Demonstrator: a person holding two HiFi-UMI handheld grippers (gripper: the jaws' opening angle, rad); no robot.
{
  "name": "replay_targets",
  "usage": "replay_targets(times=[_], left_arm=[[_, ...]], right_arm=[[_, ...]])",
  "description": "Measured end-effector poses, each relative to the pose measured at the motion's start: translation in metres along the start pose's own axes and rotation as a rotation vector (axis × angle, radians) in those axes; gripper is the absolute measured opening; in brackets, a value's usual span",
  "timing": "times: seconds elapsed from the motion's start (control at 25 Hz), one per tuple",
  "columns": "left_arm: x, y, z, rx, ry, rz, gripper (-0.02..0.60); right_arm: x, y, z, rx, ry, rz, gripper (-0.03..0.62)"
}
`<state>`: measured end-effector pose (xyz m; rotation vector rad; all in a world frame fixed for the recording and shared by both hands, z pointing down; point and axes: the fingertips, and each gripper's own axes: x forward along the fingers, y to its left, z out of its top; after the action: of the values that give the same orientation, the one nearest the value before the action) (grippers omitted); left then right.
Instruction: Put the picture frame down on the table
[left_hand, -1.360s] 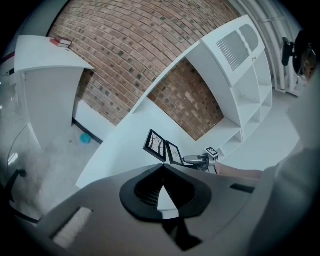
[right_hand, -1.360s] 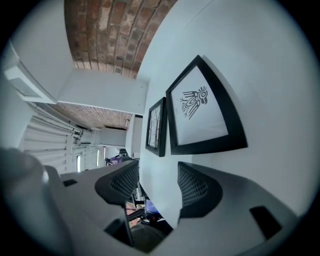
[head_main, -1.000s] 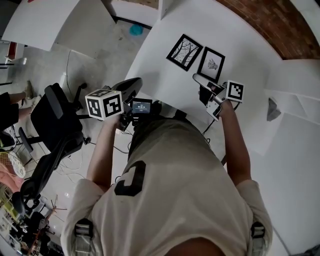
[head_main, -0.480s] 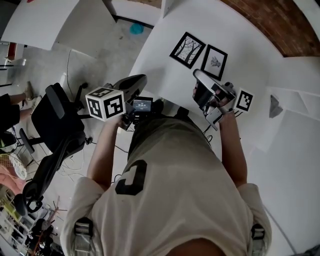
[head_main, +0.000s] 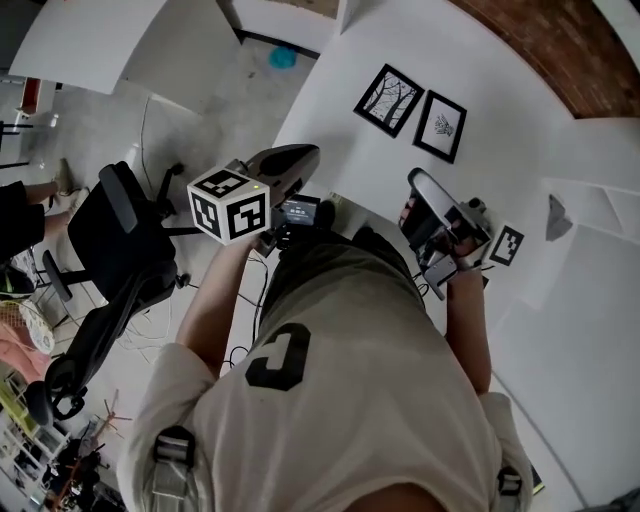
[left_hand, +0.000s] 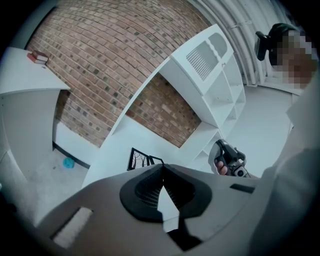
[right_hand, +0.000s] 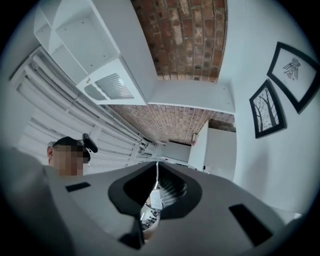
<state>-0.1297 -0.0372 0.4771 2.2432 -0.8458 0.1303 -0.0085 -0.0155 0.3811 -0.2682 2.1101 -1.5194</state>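
Two black picture frames lie flat on the white table (head_main: 330, 130): one with a tree print (head_main: 391, 100), one with a small dark motif (head_main: 441, 126). In the right gripper view the same tree frame (right_hand: 267, 114) and the other frame (right_hand: 295, 74) show at the right. My right gripper (head_main: 418, 186) hangs above the table's near edge, apart from both frames, its jaws shut on nothing (right_hand: 157, 166). By the table's left edge my left gripper (head_main: 298, 158) is also shut and empty (left_hand: 162, 168), its marker cube (head_main: 229, 203) behind it. The tree frame (left_hand: 140, 159) peeks over its jaws.
A black office chair (head_main: 120, 250) stands on the floor at the left. A blue object (head_main: 281, 58) lies on the floor beyond the table. A brick wall (head_main: 540, 40) and a white shelf unit (left_hand: 215, 75) stand behind. A small grey thing (head_main: 557, 215) rests at the right.
My right gripper has drawn back from beside the frames toward the person's body and risen. The left gripper has lifted a little. Both frames stay flat on the table.
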Motion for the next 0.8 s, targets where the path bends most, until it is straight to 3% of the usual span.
replay_targets(times=[0.16,0.36,0.56,0.68,0.8], left_arm=[[-0.003,-0.02,0.0,0.058,0.012,0.001,0.003],[-0.011,-0.031,0.001,0.096,0.006,0.05,0.003],[-0.024,-0.052,-0.009,0.114,0.005,0.08,0.003],[-0.026,-0.064,-0.012,0.135,-0.002,0.102,0.003],[-0.02,-0.082,-0.021,0.138,-0.003,0.097,0.003]], right_arm=[[-0.019,-0.013,-0.003,-0.04,-0.021,-0.148,0.011],[-0.023,-0.006,-0.009,-0.028,-0.019,-0.1,0.011],[-0.026,0.01,-0.041,0.018,0.041,-0.025,0.011],[-0.033,0.014,-0.061,0.028,0.095,-0.035,0.011],[-0.055,0.019,-0.064,0.052,0.078,-0.04,0.011]])
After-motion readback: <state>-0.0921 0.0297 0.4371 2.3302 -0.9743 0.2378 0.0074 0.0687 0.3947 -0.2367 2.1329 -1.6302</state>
